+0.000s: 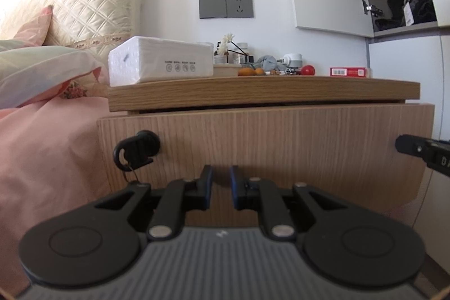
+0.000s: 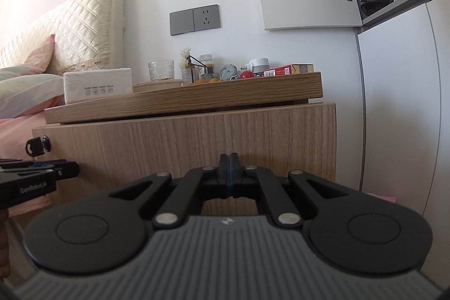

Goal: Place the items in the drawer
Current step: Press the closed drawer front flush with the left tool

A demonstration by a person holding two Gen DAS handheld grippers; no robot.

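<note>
The light wood drawer front (image 1: 267, 148) of a bedside cabinet stands just ahead of my left gripper (image 1: 220, 182), which is open with a narrow gap and empty. A black key (image 1: 135, 151) sits in the lock at the drawer's upper left. My right gripper (image 2: 229, 162) is shut and empty, close to the drawer front (image 2: 197, 142). On the cabinet top (image 1: 253, 92) lie a red box (image 1: 348, 72), a red ball (image 1: 308, 70), a grey cloth (image 1: 267, 62), oranges (image 1: 250, 71) and a white tissue pack (image 1: 160, 62).
A bed with pink sheet (image 1: 47, 153) and pillows is on the left. A white wardrobe (image 2: 399, 103) with an open upper door stands on the right. A wall socket (image 1: 226, 6) is above. Small bottles and a glass (image 2: 161, 70) crowd the cabinet top.
</note>
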